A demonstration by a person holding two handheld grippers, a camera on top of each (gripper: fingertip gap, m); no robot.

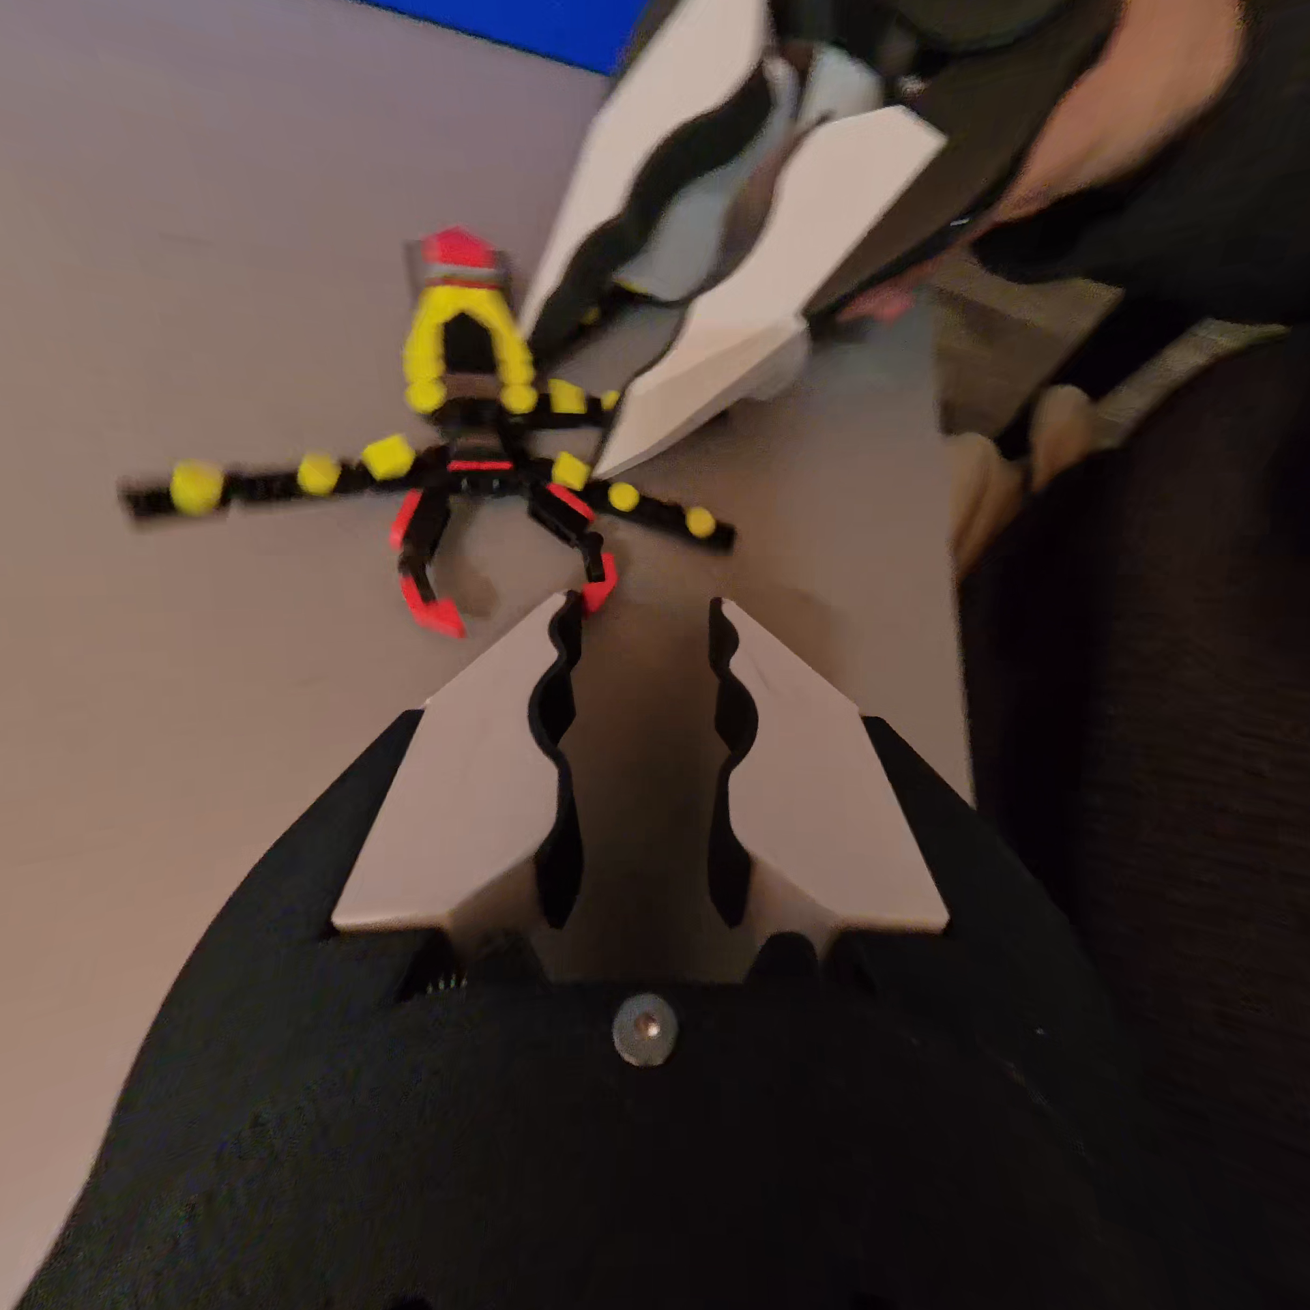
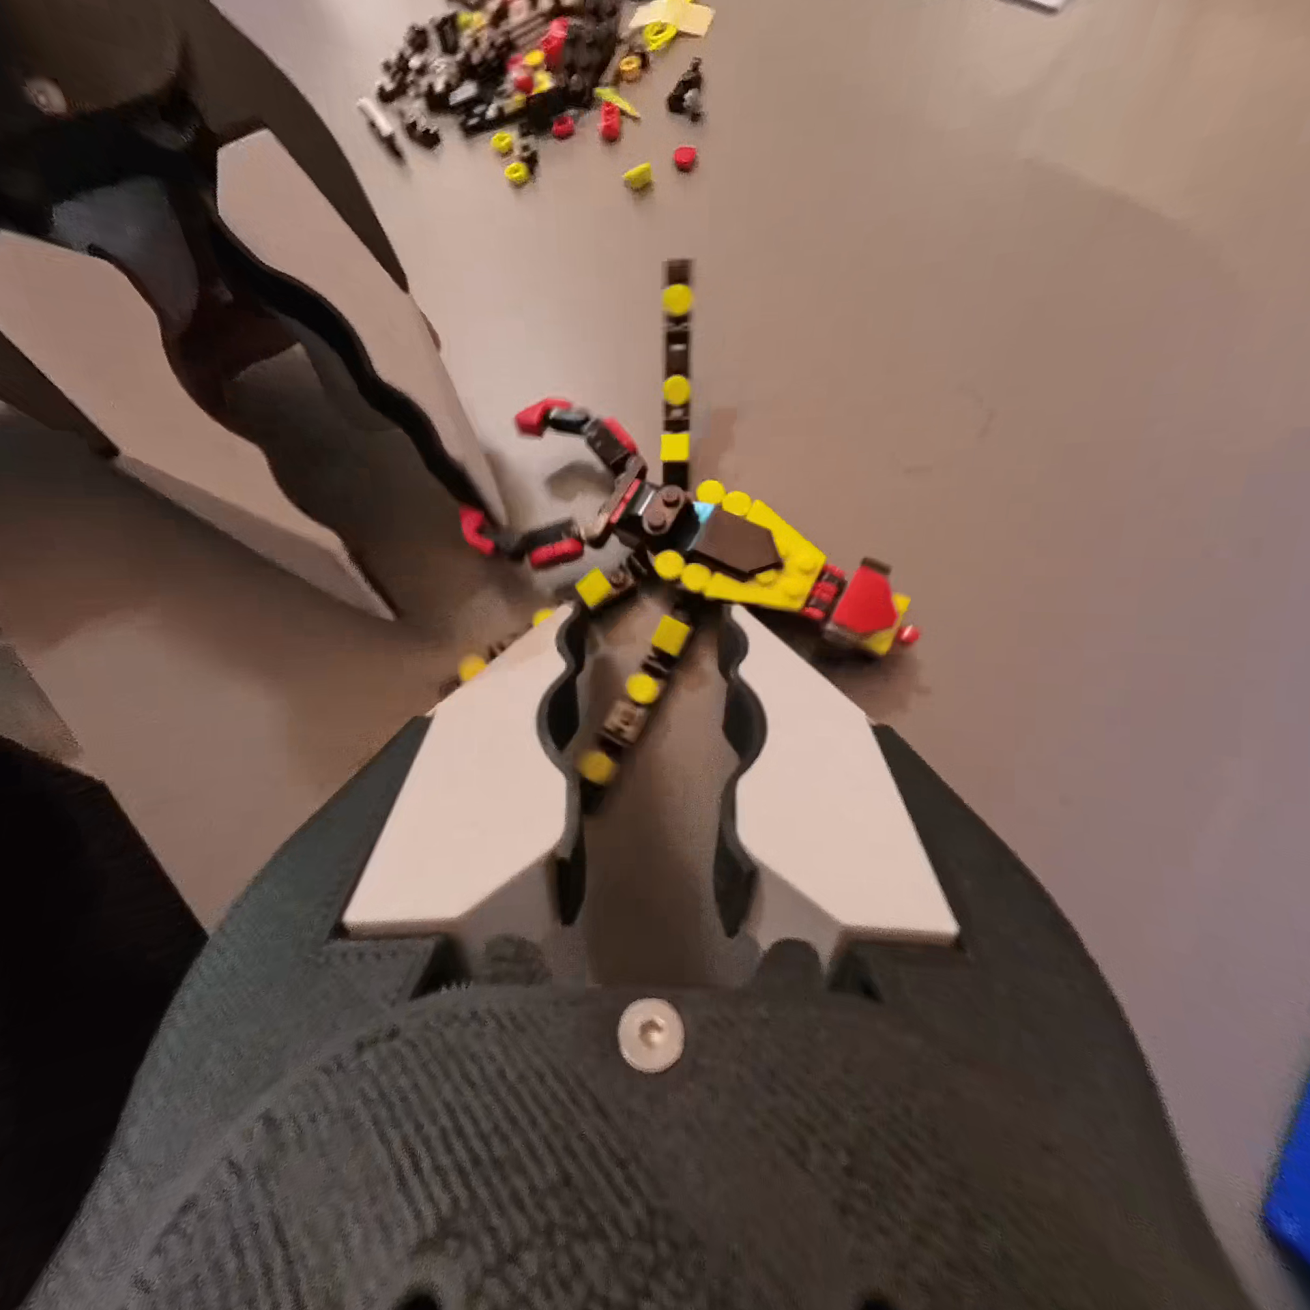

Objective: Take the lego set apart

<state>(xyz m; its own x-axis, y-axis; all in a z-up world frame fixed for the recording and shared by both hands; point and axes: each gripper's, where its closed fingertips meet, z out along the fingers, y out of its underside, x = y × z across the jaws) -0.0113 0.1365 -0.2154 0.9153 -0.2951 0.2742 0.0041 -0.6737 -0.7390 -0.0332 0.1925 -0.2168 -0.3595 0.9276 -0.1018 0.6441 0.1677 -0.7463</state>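
Two grippers close on one lego model (image 2: 716,546), a scorpion-like build with a yellow body, red pincers and long black legs dotted yellow, lying flat on the grey table (image 2: 1063,354). The right gripper (image 2: 648,627) is spread wide and grasps nothing; in the right wrist view one black, yellow-studded leg (image 2: 638,698) runs down between its fingers from about 12 o'clock toward 6, so the leg's long axis lies nearly along the gripper's own reach, tilted slightly to 7 o'clock. The model's body sits just past the fingertips at 12 to 1 o'clock, its tail pointing off to 4 o'clock. The left gripper (image 1: 641,606) is likewise released and empty; in the left wrist view the model (image 1: 468,397) lies at 11 o'clock from its tips, and its left fingertip is touching or just beside the nearer red pincer (image 1: 599,585). I judge the right gripper the better placed: closing now would catch the leg across its width, while the left could pin a pincer to brace the body. A heap of loose lego pieces (image 2: 524,78) lies well apart at 11 o'clock in the right view, so dismantling appears under way, with the main body intact.
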